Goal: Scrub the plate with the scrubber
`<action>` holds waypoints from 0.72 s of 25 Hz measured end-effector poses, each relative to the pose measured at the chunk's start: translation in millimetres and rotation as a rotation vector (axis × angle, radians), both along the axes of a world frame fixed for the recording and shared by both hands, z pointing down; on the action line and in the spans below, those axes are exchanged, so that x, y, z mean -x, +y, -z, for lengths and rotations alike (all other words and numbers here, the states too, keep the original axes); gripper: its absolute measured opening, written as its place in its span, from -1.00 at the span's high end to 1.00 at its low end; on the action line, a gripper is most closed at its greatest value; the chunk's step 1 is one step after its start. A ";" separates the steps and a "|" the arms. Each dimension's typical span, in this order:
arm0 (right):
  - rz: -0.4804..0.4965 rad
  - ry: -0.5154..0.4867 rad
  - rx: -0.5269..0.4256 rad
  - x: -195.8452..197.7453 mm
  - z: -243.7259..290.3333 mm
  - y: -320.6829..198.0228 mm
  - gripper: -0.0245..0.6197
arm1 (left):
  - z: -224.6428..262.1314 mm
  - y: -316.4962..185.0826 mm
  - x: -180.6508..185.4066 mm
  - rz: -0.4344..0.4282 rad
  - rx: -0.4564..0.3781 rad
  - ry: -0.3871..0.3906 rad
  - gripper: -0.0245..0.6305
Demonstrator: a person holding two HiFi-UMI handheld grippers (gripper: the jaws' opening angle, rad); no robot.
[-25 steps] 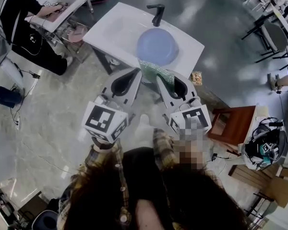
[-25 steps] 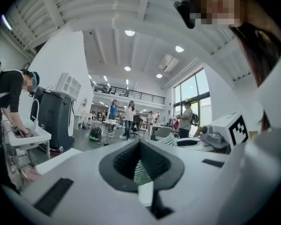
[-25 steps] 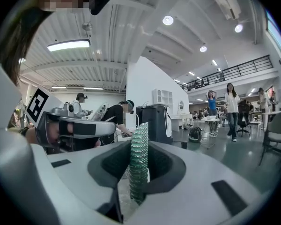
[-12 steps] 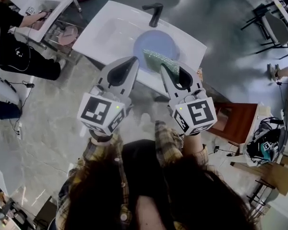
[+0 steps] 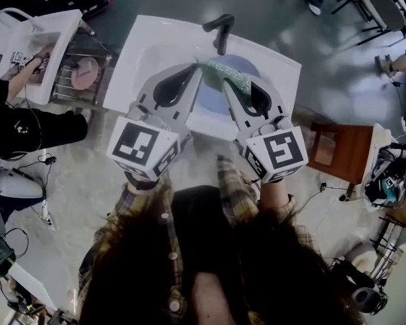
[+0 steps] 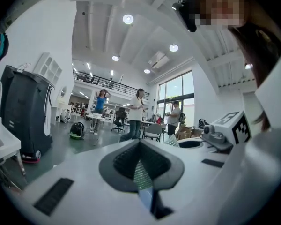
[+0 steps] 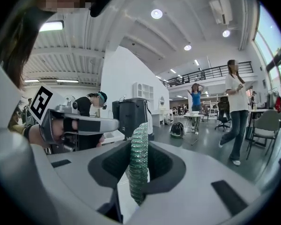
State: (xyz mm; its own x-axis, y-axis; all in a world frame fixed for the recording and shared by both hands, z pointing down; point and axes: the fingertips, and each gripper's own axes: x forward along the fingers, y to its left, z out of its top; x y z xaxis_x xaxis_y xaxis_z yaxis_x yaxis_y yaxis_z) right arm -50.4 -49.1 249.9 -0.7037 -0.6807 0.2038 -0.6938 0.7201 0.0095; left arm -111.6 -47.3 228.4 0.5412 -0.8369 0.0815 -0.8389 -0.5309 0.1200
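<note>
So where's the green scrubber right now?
In the head view the scrubber is in the middle, pinched by both the left claw and the right claw. It is held over the blue plate in the white sink, near the black faucet.

Lit evenly by round ceiling lamps (image 6: 127, 18) & tall windows (image 6: 178, 95); soft glare patches on glossy floor (image 5: 325, 66). Head view dim, desaturated. Gripper views w/ fisheye bending, black vignetted corners, soft-focus foreground.
</note>
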 end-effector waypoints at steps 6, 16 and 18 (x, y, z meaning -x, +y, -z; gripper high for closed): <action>-0.082 -0.003 0.024 15.3 -9.2 -29.9 0.61 | -6.5 -38.9 12.2 -0.088 0.008 -0.003 0.88; -0.244 -0.006 0.044 -20.6 -4.5 -48.3 0.61 | -6.5 -68.7 -14.7 -0.223 0.021 -0.020 0.88; -0.243 -0.006 0.039 -31.7 -2.7 -45.2 0.61 | -4.4 -68.2 -25.1 -0.228 0.025 -0.011 0.88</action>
State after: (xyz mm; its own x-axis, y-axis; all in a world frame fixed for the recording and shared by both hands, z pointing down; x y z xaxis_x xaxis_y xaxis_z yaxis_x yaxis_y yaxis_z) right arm -18.8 -94.3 252.6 -0.5218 -0.8215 0.2300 -0.8464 0.5321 -0.0197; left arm -86.5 -115.5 232.9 0.7147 -0.6910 0.1079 -0.6993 -0.7035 0.1268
